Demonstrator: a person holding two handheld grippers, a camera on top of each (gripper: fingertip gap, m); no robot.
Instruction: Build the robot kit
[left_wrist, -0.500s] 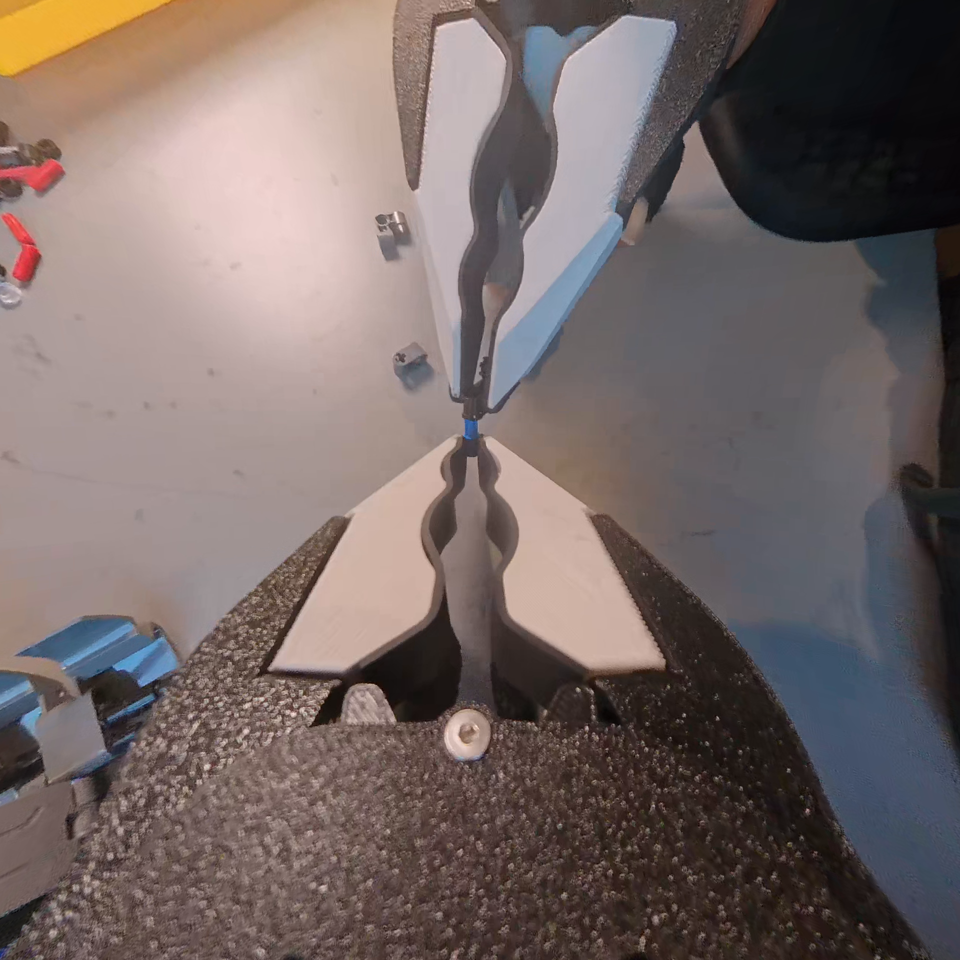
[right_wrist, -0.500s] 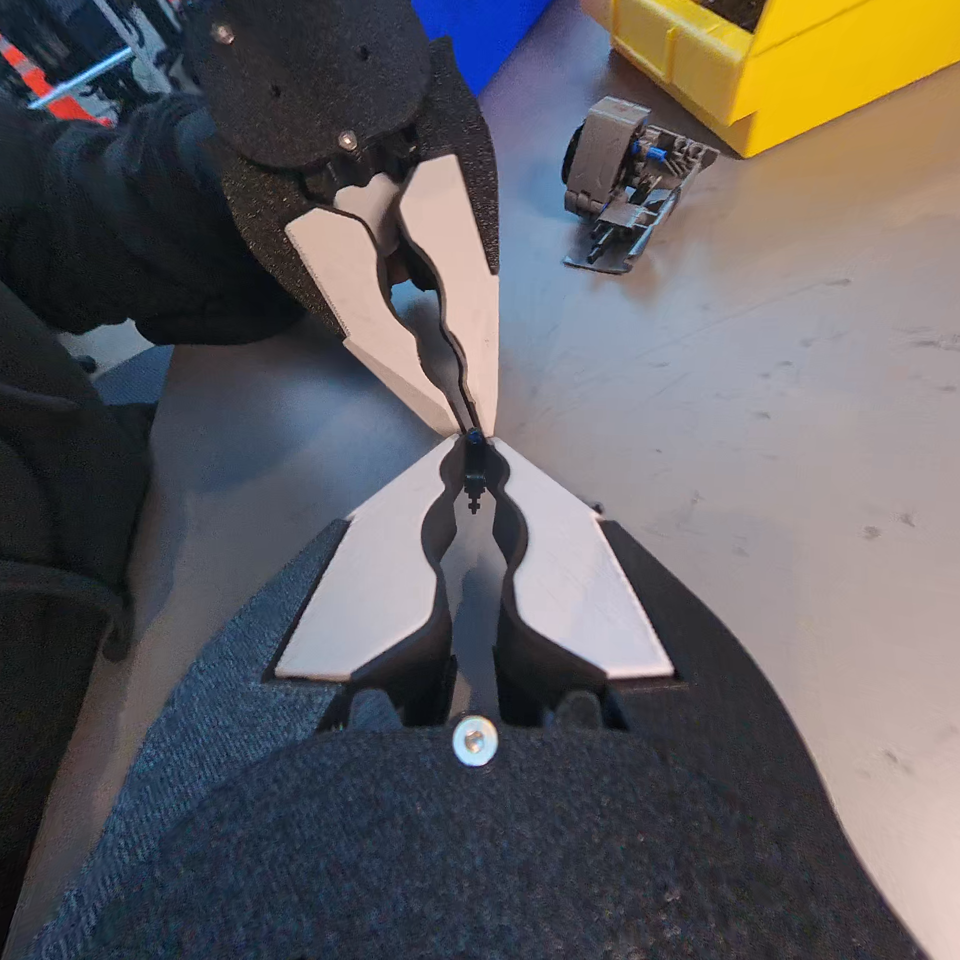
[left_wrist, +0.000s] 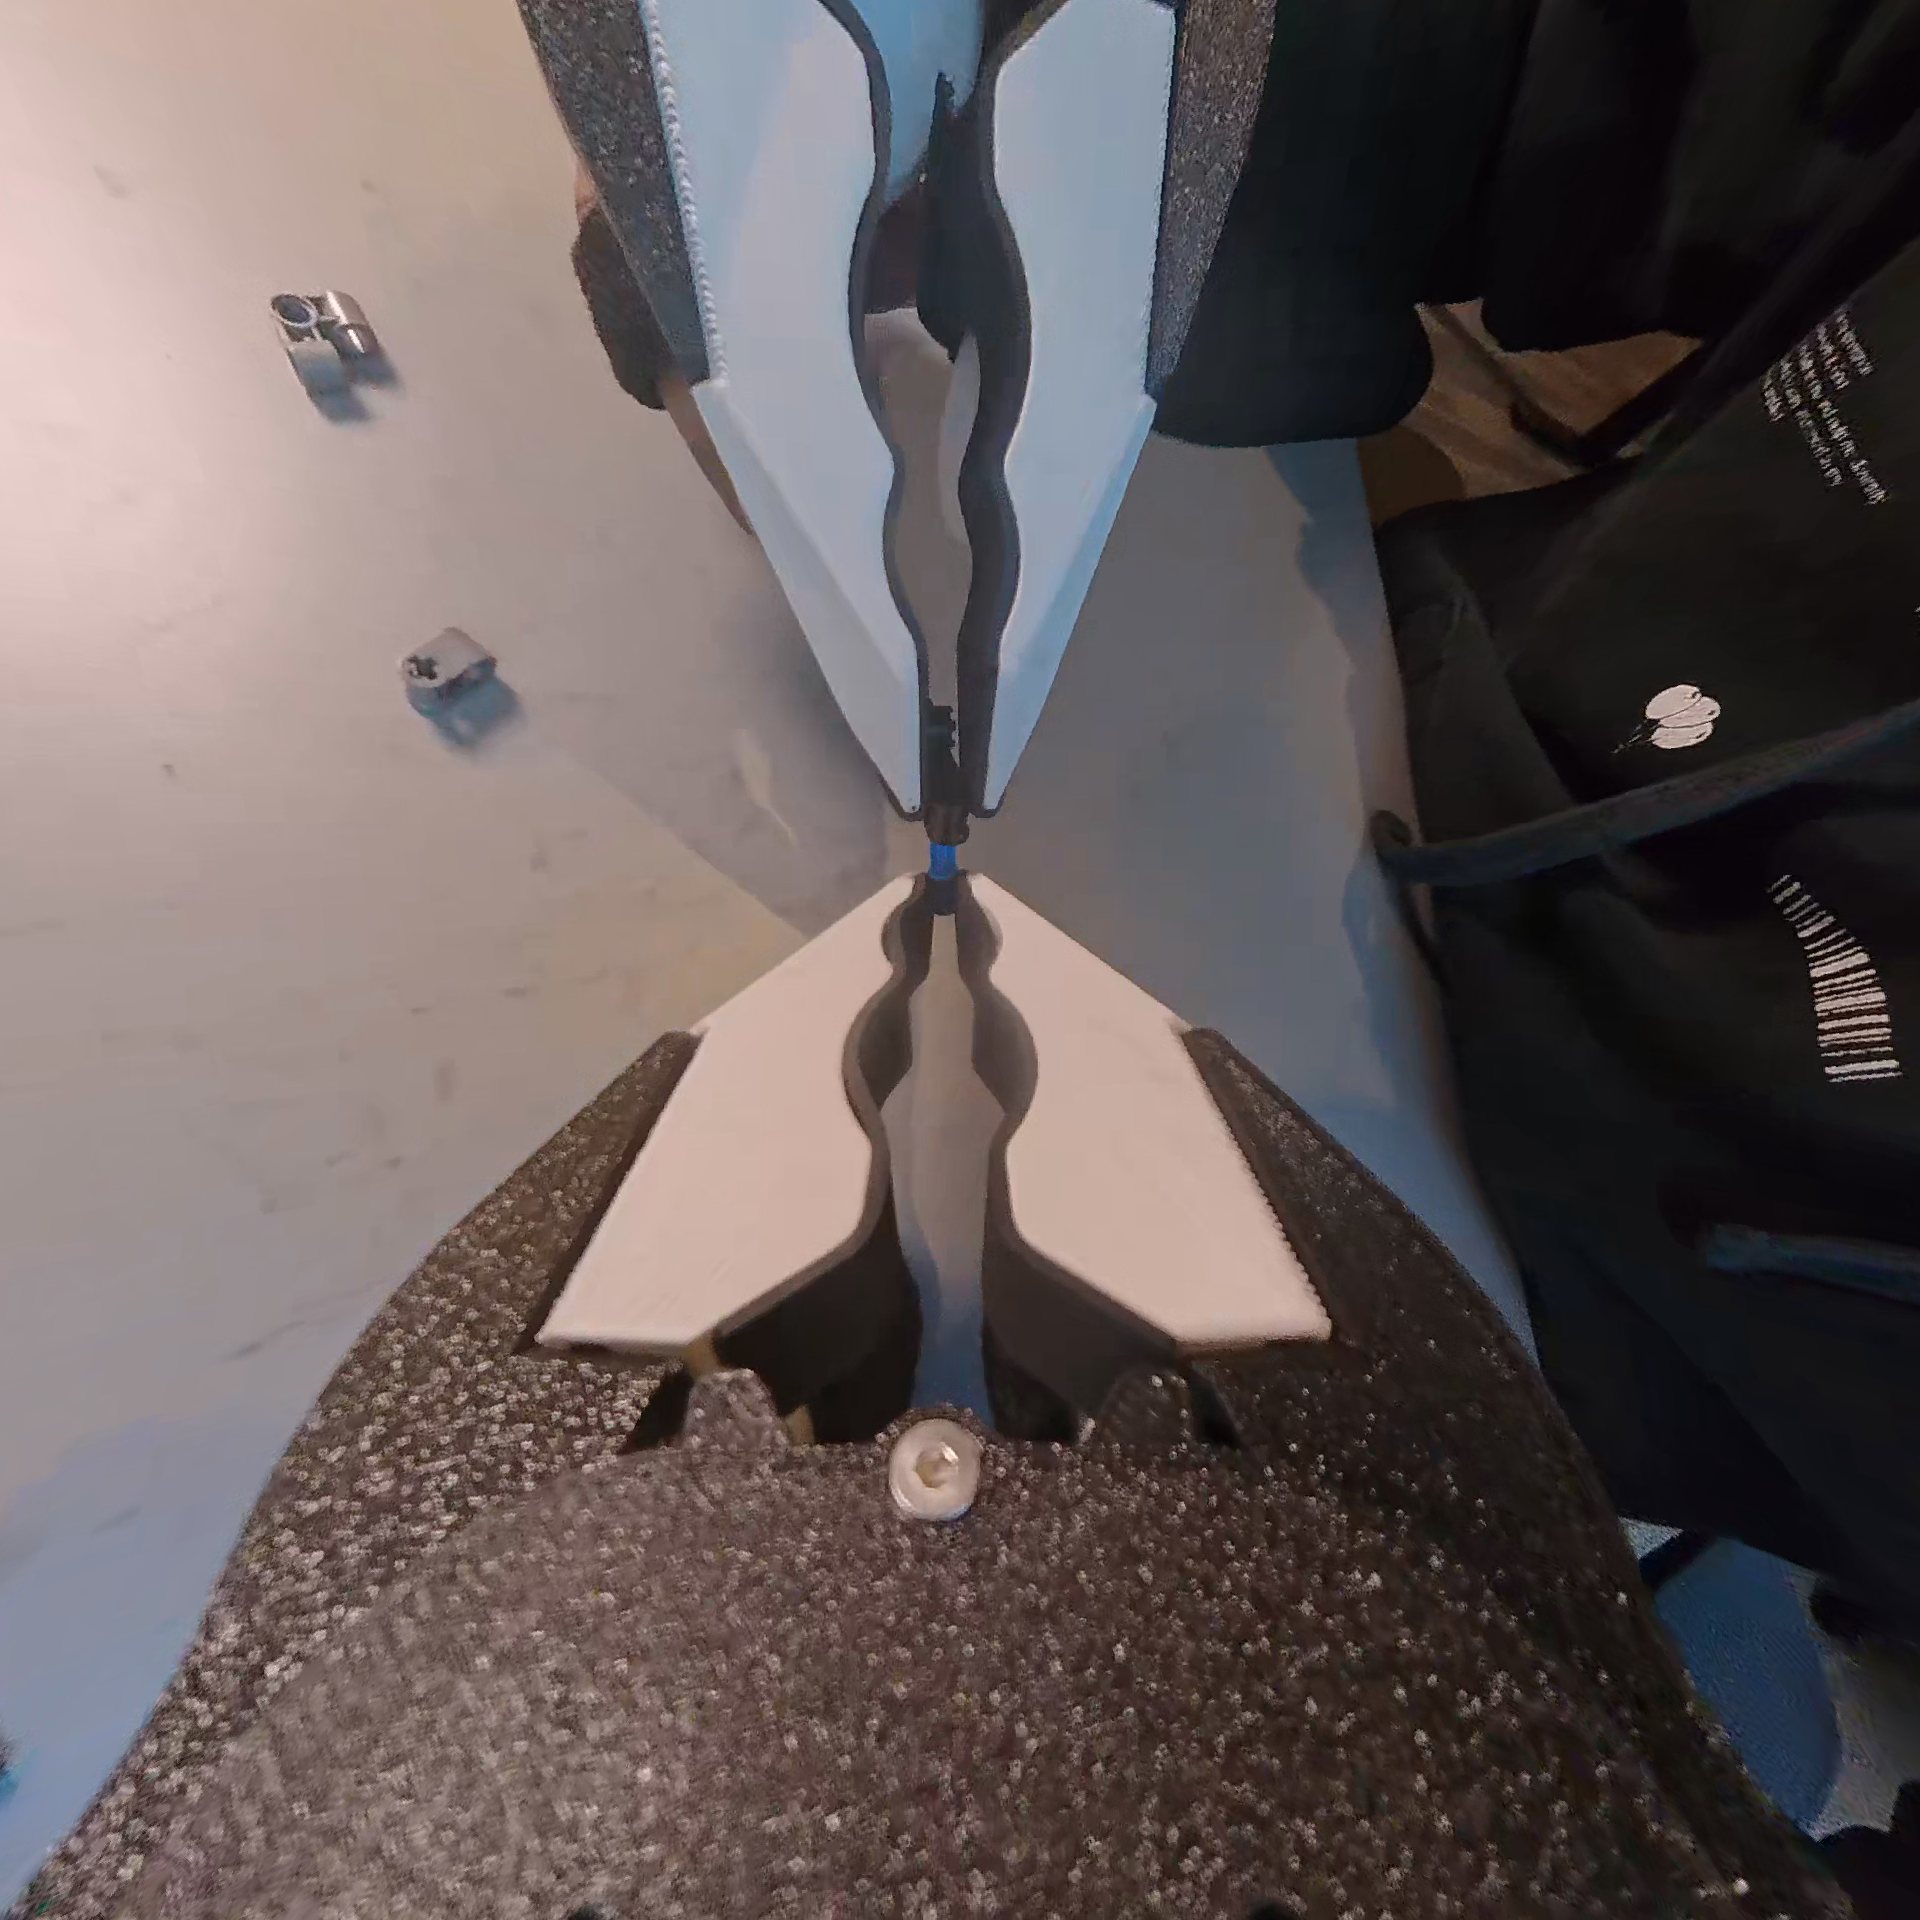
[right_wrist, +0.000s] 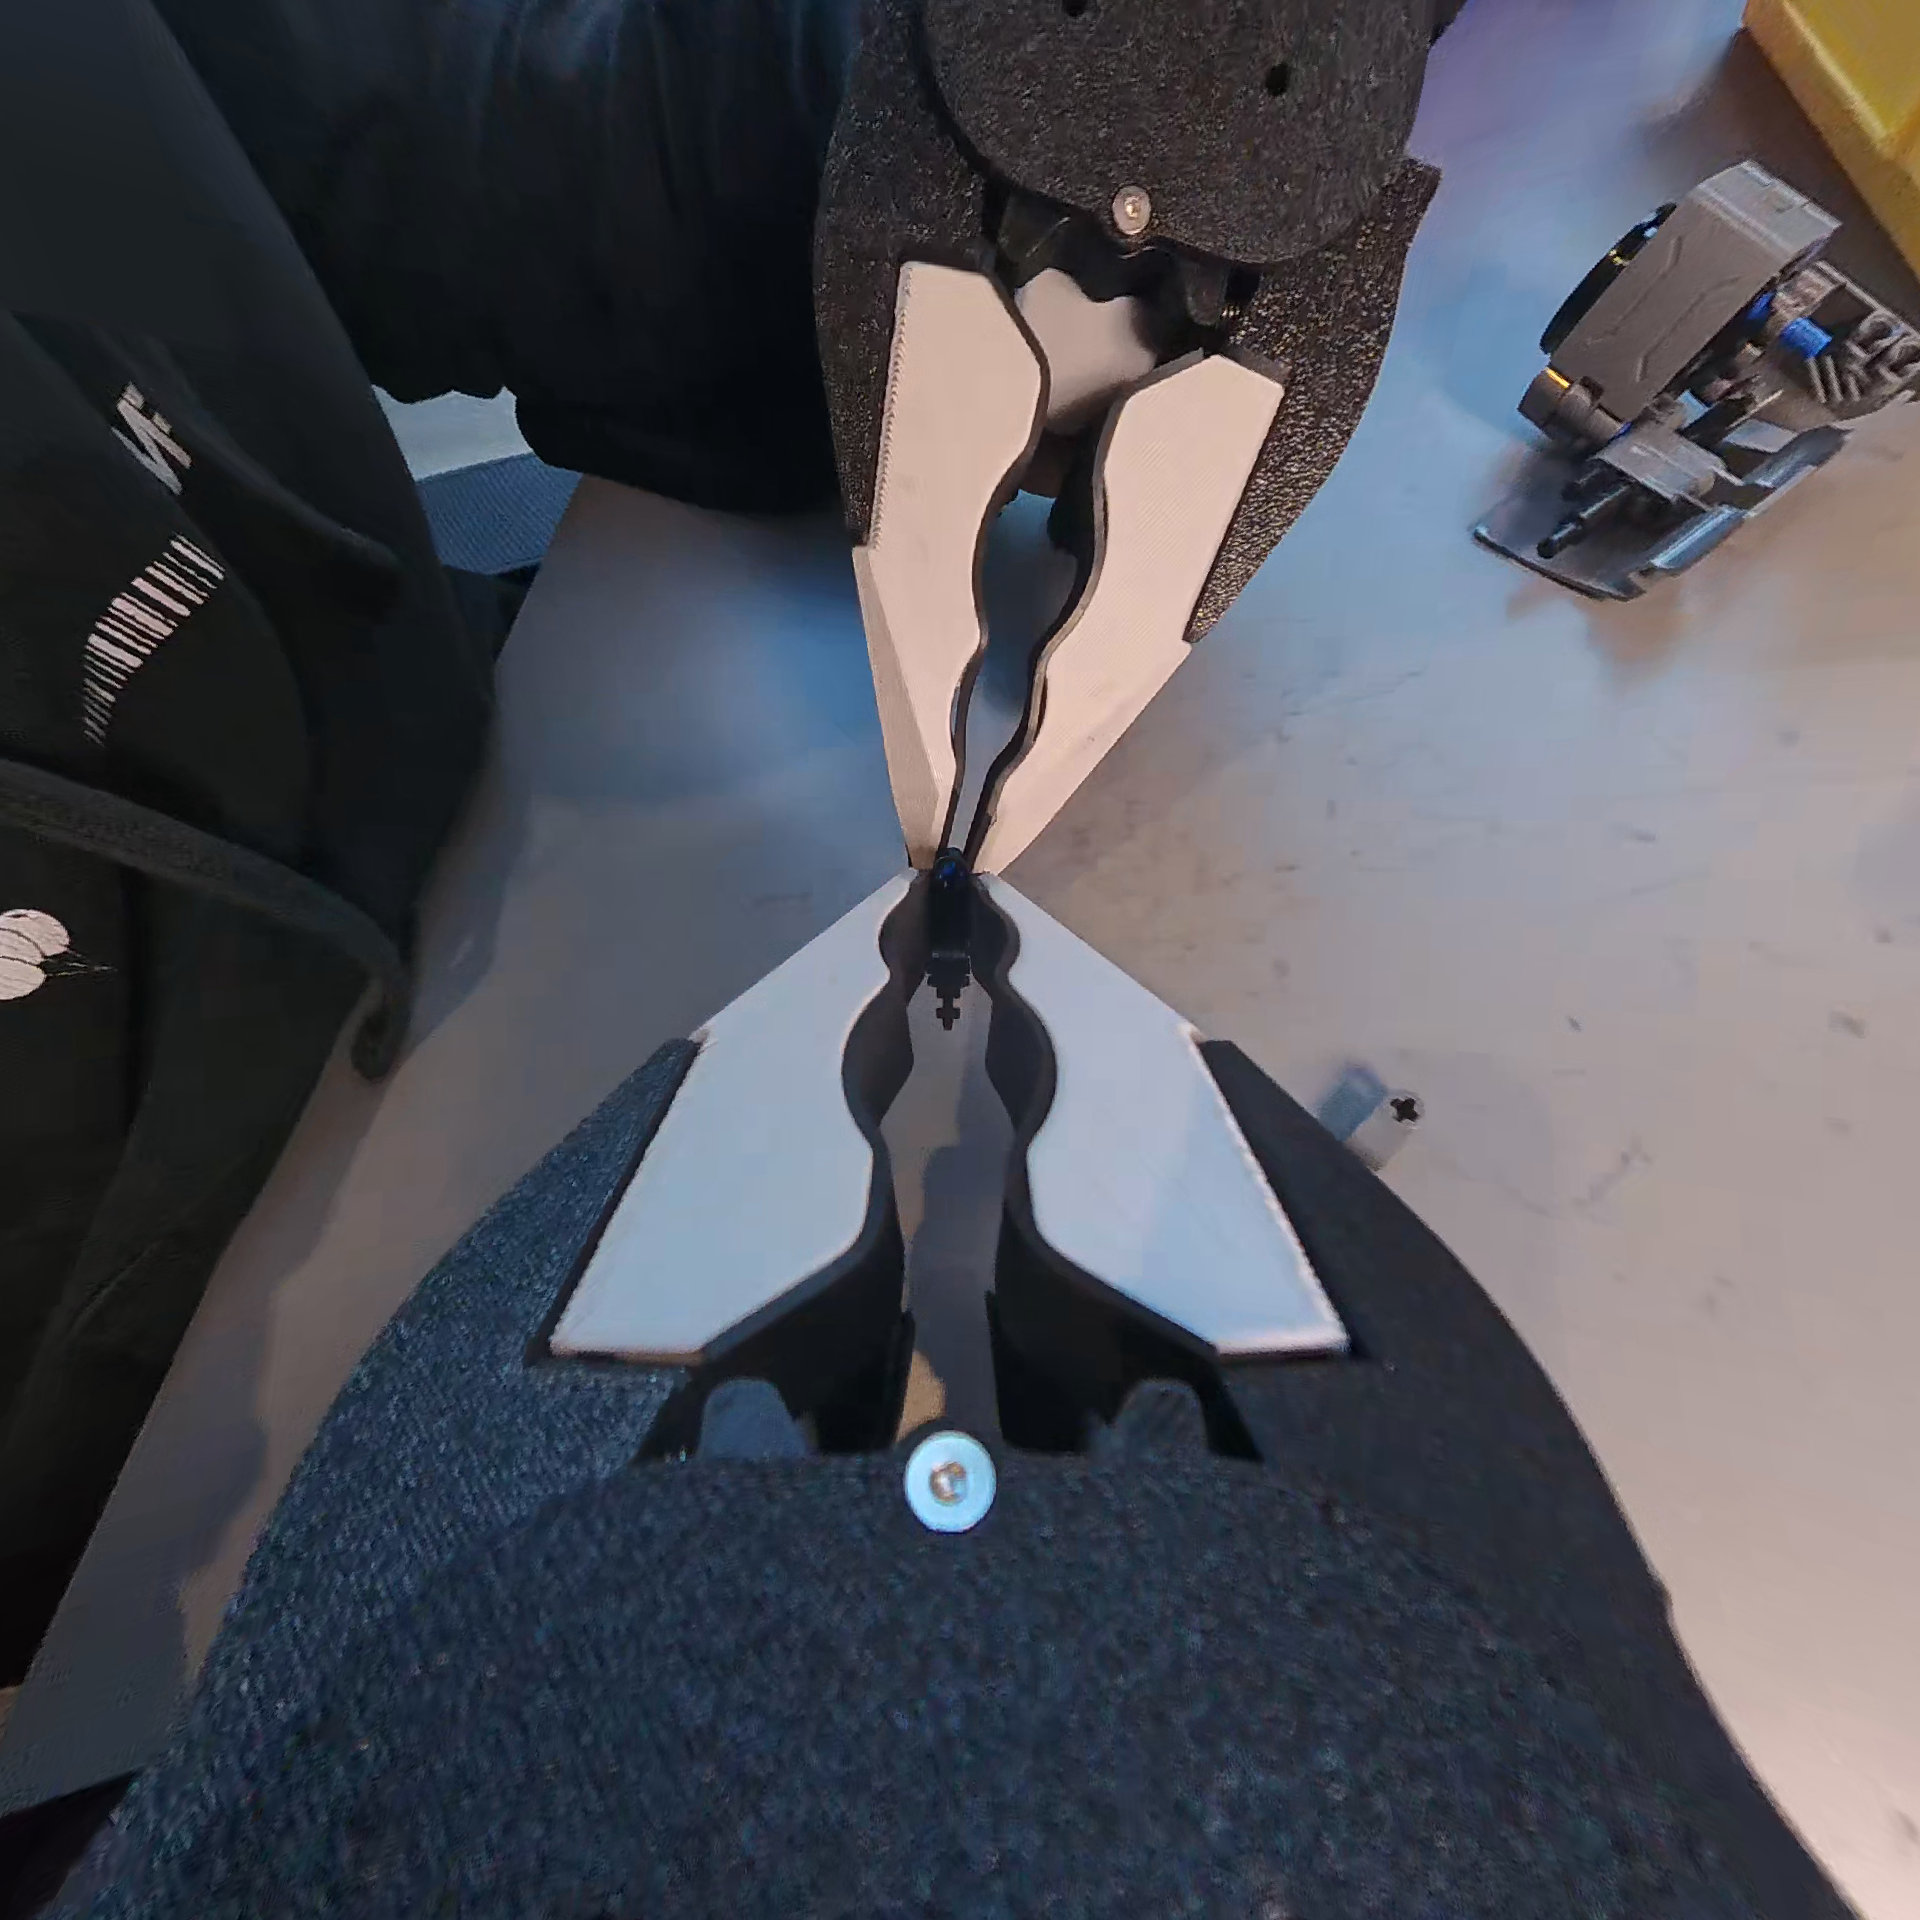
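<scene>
A: Left wrist view first. What does the left gripper (left_wrist: 940, 894) hold?

B: Its jaws are clamped on the tip of a small blue pin (left_wrist: 942, 860), up off the grey bench (left_wrist: 260, 935). The right gripper (left_wrist: 943, 805) comes in from straight opposite, tip to tip, its jaws pinched on a thin black axle piece (left_wrist: 943, 774) that meets the pin end-on.

A: Anything around them?

B: Two small grey connectors (left_wrist: 449, 673) lie loose on the bench to the left, well apart from the tips. A person's dark clothing (left_wrist: 1662, 935) fills the right side.

A: And the right wrist view?

B: Same meeting, mirrored. The black axle piece (right_wrist: 943, 935) sits between the right gripper's (right_wrist: 945, 883) closed jaws, its cross-shaped tail pointing back toward the camera. The left gripper (right_wrist: 951, 847) slants down from above, tilted a little rightward. A grey building-brick assembly (right_wrist: 1704, 384) rests near a yellow bin (right_wrist: 1849, 94).

A: How to handle this well?

B: I'd judge: keep both pieces on one line, grip firmly, push straight, no twisting, since both holds are only at the tips.
</scene>
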